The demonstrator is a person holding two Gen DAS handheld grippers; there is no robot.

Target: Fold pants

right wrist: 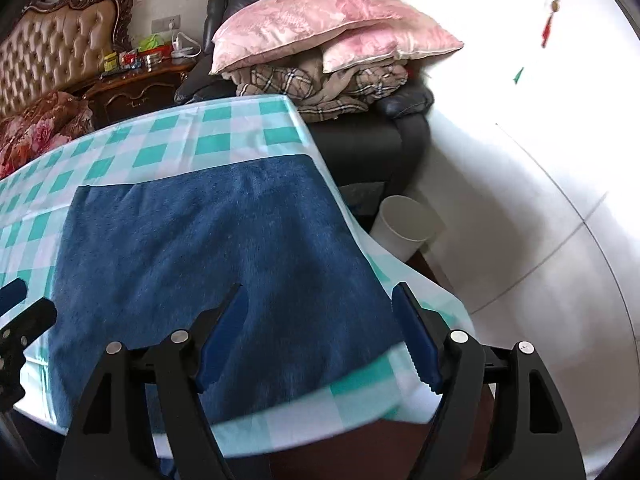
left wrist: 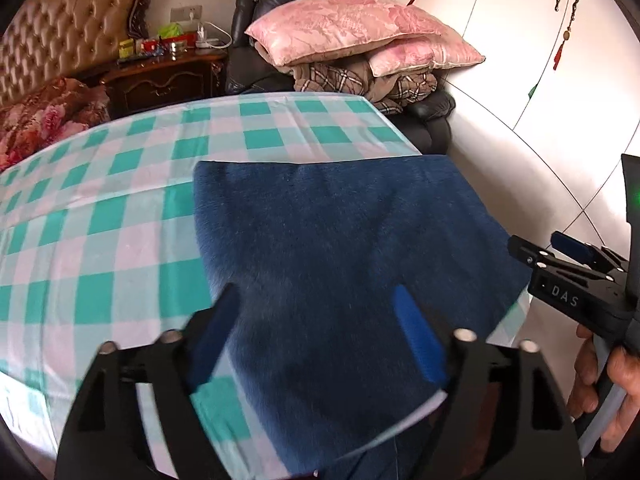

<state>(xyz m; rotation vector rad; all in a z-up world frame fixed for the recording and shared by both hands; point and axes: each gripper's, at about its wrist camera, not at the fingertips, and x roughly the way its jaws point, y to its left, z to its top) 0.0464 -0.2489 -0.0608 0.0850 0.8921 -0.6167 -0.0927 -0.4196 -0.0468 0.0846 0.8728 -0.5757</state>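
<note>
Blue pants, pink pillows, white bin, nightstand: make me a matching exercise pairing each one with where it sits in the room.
Things:
1. blue pants
2. pink pillows
3. white waste bin
4. wooden nightstand

Places:
A. on the floor beside the table's right edge
B. between the tufted headboard and the dark armchair
C. flat on the green checked tablecloth
D. stacked on plaid blankets on the armchair

Pairs: 1-C, 2-D, 3-A, 4-B

pants (left wrist: 340, 248): 1; grippers: 2; pink pillows (left wrist: 352, 28): 2; white bin (right wrist: 404, 224): 1; nightstand (left wrist: 164, 80): 1
</note>
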